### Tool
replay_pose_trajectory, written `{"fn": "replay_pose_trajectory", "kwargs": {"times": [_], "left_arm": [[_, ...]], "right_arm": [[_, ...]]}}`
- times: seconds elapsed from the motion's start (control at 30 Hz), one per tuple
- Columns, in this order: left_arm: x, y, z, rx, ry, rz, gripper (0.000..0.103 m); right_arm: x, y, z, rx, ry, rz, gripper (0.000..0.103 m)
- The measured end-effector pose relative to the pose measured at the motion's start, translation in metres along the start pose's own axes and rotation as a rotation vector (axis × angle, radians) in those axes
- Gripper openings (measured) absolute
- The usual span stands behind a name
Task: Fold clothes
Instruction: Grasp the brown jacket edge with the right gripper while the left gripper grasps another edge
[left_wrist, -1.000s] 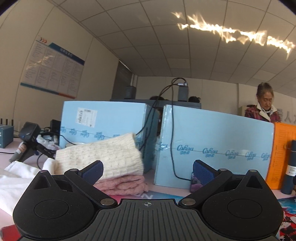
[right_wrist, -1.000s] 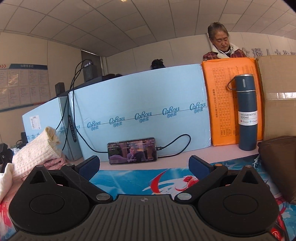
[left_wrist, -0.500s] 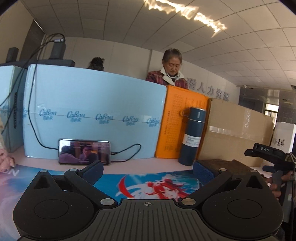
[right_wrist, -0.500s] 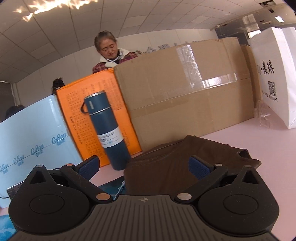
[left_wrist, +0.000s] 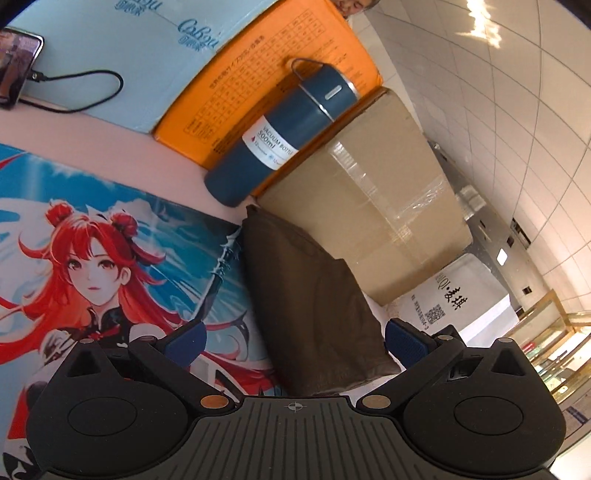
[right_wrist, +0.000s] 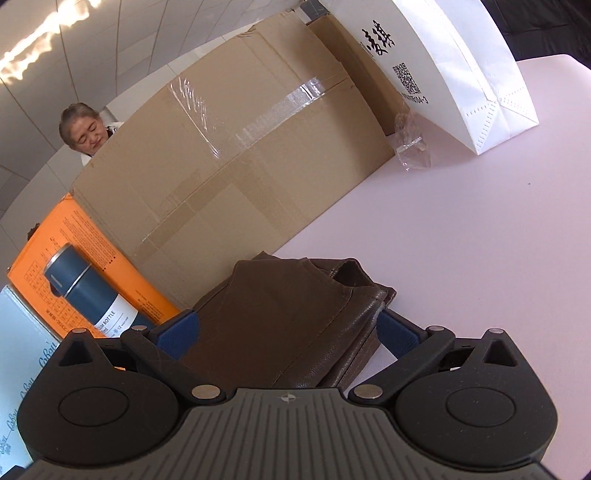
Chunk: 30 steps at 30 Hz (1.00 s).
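A folded dark brown garment lies on the pink table beside the printed anime mat. My left gripper is open, with the near end of the garment between its blue pads, just above it. In the right wrist view the same brown garment fills the space between the fingers. My right gripper is open, its pads on either side of the folded stack. I cannot tell whether the pads touch the cloth.
A taped cardboard box stands right behind the garment. A blue vacuum bottle and an orange board stand to its left, a white paper bag to its right. A phone on a cable leans on blue foam board.
Both grippers have swung right from the knitted sweaters and the phone, tilted down, and come in over the brown garment. Both stayed open.
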<state>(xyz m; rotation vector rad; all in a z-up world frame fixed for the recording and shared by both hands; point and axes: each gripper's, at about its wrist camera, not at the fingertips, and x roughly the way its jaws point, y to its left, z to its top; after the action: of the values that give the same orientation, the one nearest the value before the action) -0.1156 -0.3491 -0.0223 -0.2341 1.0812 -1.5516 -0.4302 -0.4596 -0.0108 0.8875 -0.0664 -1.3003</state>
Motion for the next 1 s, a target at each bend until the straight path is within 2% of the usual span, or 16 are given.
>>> {"fn": "replay_pose_trajectory", "kwargs": {"times": [0.2, 0.3, 0.47, 0.6, 0.77, 0.87, 0.93, 1.0], "left_arm": [[0.041, 0.001, 0.010, -0.029, 0.050, 0.035, 0.103], [0.059, 0.004, 0.015, -0.022, 0.086, 0.096, 0.103], [0.078, 0.005, 0.024, -0.028, 0.095, 0.065, 0.103], [0.093, 0.004, 0.025, -0.089, 0.135, -0.015, 0.103], [0.108, -0.009, 0.018, -0.049, 0.144, -0.026, 0.103], [0.109, -0.016, 0.011, 0.006, 0.121, -0.022, 0.103], [0.108, -0.017, 0.008, 0.033, 0.107, -0.025, 0.103], [0.109, -0.017, 0.007, 0.047, 0.095, -0.028, 0.103]], "right_arm": [[0.008, -0.005, -0.002, 0.023, 0.061, -0.003, 0.103], [0.015, -0.013, -0.003, 0.076, 0.099, 0.004, 0.103], [0.021, -0.017, -0.005, 0.122, 0.122, 0.034, 0.103], [0.031, -0.019, -0.002, 0.167, 0.131, 0.077, 0.103], [0.046, -0.017, 0.002, 0.188, 0.121, 0.113, 0.103], [0.053, -0.008, 0.000, 0.135, 0.137, 0.131, 0.103], [0.058, -0.002, -0.005, 0.126, 0.177, 0.174, 0.089], [0.061, 0.001, -0.009, 0.120, 0.203, 0.177, 0.058]]}}
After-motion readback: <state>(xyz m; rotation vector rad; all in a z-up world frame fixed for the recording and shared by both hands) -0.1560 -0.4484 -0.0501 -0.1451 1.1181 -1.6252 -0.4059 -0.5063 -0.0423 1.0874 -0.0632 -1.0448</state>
